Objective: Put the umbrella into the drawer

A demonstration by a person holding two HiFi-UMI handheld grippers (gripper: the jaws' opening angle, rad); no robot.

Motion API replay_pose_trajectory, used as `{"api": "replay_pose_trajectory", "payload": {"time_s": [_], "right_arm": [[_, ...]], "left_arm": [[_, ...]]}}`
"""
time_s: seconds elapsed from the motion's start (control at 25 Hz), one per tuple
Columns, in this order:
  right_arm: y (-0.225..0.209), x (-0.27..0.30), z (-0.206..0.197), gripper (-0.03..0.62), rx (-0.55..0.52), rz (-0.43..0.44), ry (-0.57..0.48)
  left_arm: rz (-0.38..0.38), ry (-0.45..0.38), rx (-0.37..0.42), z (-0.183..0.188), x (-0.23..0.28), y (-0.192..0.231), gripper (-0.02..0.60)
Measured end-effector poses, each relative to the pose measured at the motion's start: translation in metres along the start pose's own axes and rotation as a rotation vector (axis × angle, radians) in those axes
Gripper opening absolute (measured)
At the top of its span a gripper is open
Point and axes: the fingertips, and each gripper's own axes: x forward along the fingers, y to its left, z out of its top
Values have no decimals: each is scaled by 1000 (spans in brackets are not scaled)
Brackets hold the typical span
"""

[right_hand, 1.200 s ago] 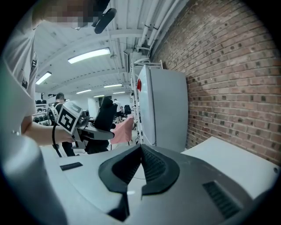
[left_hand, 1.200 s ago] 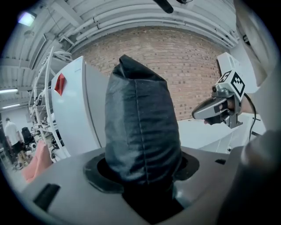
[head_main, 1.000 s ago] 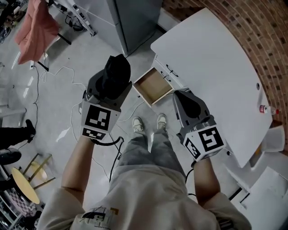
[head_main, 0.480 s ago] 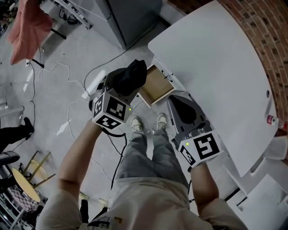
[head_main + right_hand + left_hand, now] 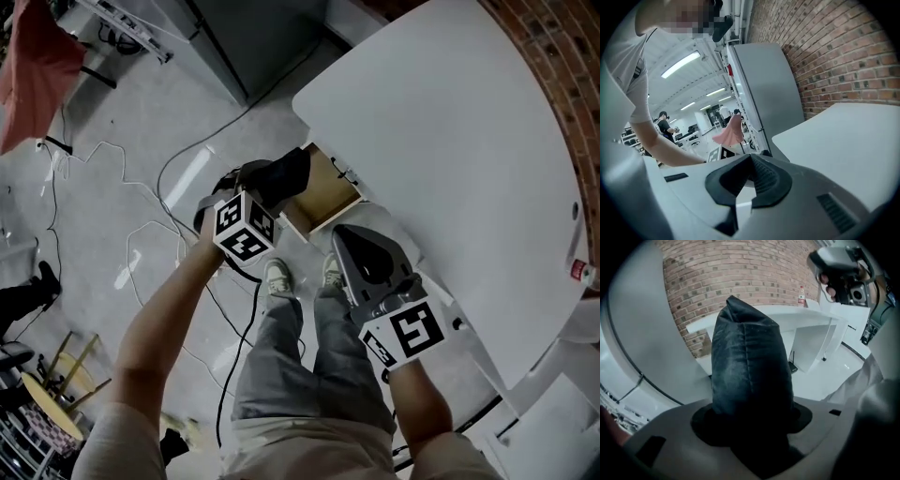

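A folded black umbrella (image 5: 281, 176) in its fabric sleeve is held in my left gripper (image 5: 265, 185), whose jaws are shut around its lower part. In the left gripper view the umbrella (image 5: 750, 362) stands up out of the jaws and fills the middle. Its far end lies over the left rim of the open wooden drawer (image 5: 334, 190) under the white table (image 5: 450, 131). My right gripper (image 5: 367, 255) hovers just below the drawer, near the table's edge. Its jaws are shut with nothing between them; in the right gripper view its pads (image 5: 761, 178) meet at the tips.
Cables (image 5: 141, 234) trail over the grey floor left of the drawer. A grey cabinet (image 5: 253, 37) stands behind it, and a brick wall (image 5: 562, 66) runs beyond the table. A small bottle (image 5: 583, 272) stands at the table's right edge. The person's shoes (image 5: 279, 277) are just below the drawer.
Both grippers have sunk towards the floor. The left one has carried the umbrella rightwards, from left of the drawer to over its left rim. The right one stayed shut.
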Motion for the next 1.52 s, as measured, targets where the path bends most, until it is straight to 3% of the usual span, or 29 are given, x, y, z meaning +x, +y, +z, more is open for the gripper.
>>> {"api": "replay_pose_trajectory", "payload": {"time_s": [0.36,0.64,1.04,1.32,1.52], "right_arm": [[-28,37,-94,8,-24,14,68],[-61,51,-159,8,-27,-9,98],[-89,64,-230,8,6,-33,96],[-108,69,-271,8,6,-44,118],[-113,74,-290,8,-12,-21,121]], "left_arm": [[-91,104,30,-67,128,-38,270],[-108,182,190,-108,219,-63,270],[-110,253,288,-134,322,-110,270],[-116,416,489,-171,378,-132,270],[-135,493,500,-187,409,-142,270]]}}
